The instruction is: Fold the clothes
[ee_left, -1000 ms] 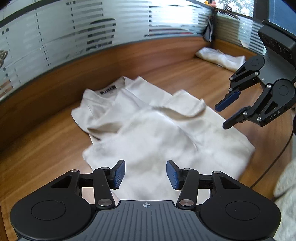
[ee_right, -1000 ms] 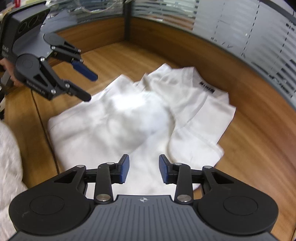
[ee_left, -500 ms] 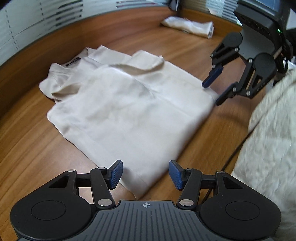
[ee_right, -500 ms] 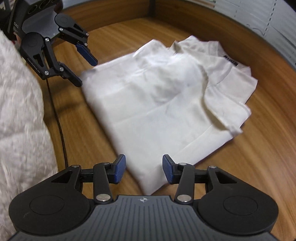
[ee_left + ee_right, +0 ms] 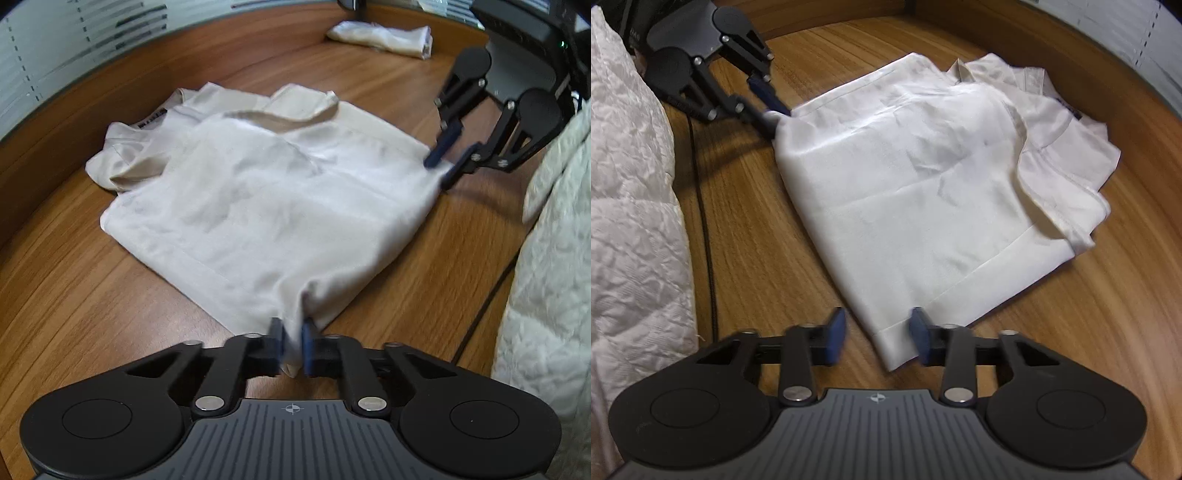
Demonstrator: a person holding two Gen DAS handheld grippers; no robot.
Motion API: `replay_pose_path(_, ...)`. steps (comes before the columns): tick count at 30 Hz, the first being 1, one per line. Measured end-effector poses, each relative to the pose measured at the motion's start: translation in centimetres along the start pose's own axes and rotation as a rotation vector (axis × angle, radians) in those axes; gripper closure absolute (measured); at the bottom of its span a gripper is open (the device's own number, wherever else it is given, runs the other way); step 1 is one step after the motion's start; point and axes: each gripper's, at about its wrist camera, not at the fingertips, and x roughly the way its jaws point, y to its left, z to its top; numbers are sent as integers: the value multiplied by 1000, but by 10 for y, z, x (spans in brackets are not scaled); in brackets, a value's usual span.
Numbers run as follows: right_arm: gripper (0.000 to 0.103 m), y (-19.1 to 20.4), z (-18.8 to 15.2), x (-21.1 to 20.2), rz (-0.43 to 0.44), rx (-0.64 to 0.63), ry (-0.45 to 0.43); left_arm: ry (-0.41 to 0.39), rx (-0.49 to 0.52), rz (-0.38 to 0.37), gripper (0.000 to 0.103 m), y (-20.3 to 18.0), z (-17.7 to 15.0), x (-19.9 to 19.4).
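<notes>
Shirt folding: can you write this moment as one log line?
left gripper: shut on shirt corner | right gripper: open around other corner

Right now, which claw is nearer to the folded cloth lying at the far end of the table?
Right. The right claw sits at the shirt's far corner, on the side toward the folded cloth; the left claw grips the shirt's near corner, farther away.
</notes>
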Motion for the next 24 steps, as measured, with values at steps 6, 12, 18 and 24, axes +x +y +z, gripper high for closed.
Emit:
replay_pose_path(6,98,-6,6,-19,6,24,-58,-36,6,-11,96,0,10,-18)
replay_pose_path(12,99,-16,14,-43,0,69,-100,-60,-67,-76,96,13,20,-46)
replay_pose_path(18,99,-26,22,-64,-12,106,-134,-111,-144,-96,96,25,37,-69)
replay_pose_path(24,99,-36,31,-86,-25,143,-168,-137,-175,-41,96,45,57,-61)
